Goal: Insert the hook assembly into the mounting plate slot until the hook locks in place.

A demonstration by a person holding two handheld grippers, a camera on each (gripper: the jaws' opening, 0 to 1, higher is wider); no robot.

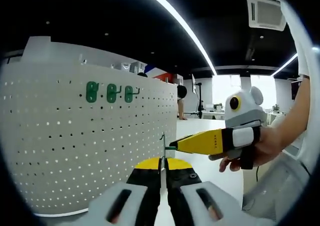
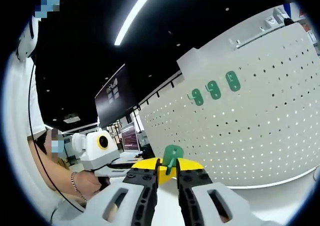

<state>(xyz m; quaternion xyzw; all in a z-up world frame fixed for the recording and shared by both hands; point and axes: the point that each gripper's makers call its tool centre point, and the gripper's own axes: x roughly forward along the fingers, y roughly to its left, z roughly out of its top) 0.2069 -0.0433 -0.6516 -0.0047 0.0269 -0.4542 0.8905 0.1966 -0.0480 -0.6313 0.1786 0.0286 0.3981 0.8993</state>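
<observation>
my right gripper (image 2: 166, 178) jaws pinch the green hook assembly (image 2: 172, 156) at lower centre, my left gripper (image 1: 161, 173) jaws close narrowly on its metal pin (image 1: 162, 148), three hooks (image 2: 213, 90) already on the pegboard (image 1: 90, 151), this one not yet inserted.

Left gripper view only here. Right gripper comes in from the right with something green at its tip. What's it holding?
Observer: A green hook plate, pinched in the right gripper.
Operator: My left gripper has a thin metal piece. Is the plate on the pegboard?
Observer: No. In the right gripper view it is held apart from the pegboard, away from the three mounted green hooks.
Operator: Anything behind my gripper?
Observer: A dark monitor, past the pegboard's end.
</observation>
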